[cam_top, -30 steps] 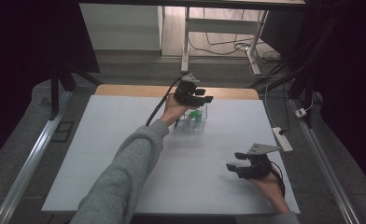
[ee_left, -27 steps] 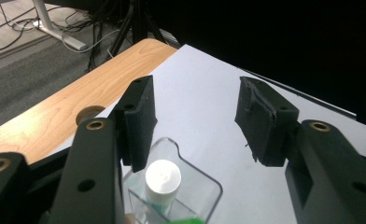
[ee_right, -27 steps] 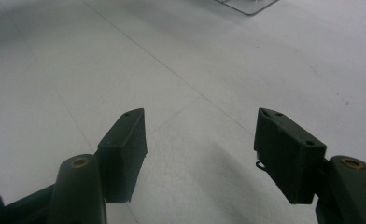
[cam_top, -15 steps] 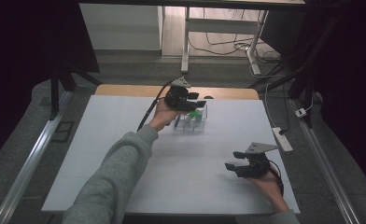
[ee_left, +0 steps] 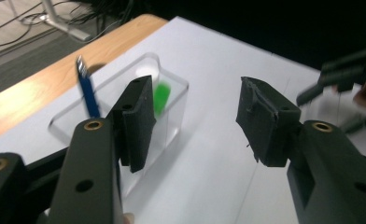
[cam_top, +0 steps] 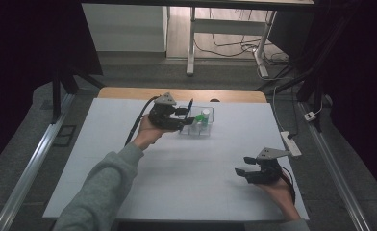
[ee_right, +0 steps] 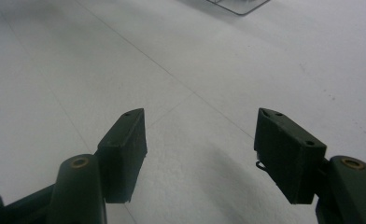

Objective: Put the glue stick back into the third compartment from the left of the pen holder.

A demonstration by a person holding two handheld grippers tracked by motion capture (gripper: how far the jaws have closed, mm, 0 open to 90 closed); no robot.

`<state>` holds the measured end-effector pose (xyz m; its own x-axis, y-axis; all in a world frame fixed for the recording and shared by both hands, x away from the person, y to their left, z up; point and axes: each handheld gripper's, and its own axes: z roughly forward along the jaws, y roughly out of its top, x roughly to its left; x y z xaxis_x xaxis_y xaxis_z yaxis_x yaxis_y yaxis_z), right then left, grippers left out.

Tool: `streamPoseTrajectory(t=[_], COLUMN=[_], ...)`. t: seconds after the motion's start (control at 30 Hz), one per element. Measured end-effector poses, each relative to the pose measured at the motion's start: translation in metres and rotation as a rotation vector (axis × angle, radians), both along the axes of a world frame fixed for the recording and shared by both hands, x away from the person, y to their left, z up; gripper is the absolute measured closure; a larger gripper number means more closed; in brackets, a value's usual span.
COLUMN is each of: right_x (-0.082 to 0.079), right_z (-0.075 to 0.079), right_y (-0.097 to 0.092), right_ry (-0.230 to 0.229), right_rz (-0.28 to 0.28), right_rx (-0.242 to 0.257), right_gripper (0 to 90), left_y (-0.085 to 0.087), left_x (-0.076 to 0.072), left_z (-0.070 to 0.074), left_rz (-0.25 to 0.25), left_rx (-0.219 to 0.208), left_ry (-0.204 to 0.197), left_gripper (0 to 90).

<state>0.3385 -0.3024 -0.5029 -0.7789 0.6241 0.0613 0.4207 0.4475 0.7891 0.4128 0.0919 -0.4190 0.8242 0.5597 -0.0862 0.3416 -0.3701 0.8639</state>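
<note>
Our left gripper (cam_top: 189, 117) hangs just left of the clear box (cam_top: 207, 126) at the table's far middle, jaws just opening, nothing between them. Our right gripper (cam_top: 241, 170), near right, gapes empty.

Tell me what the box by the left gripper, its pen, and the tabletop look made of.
Box: clear, glossy plastic, probably acrylic; you see the table through its walls and the edges catch light. Pen: blue, likely plastic, with a pale tip; too blurred for more. Tabletop: matte white sheet with faint seams, over a wood-look board.
</note>
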Motion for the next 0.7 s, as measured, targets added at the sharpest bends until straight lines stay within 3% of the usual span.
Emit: streamPoseTrajectory(t=[0.1,0.23,0.7], right_x=[0.000,0.000,0.001], right_z=[0.001,0.001,0.002], right_y=[-0.001,-0.002,-0.009], right_ry=[-0.002,-0.005,-0.015], right_rz=[-0.005,-0.009,-0.035], right_rx=[0.003,0.001,0.013], right_gripper=[33.8,33.8,33.8], left_y=[0.014,0.034,0.085], left_x=[-0.015,-0.031,-0.078], left_z=[-0.006,-0.015,-0.043], left_rz=[0.017,0.051,0.126], left_rx=[0.028,0.034,0.098], left_ry=[-0.005,0.000,0.007], left_gripper=[45.0,44.6,41.6])
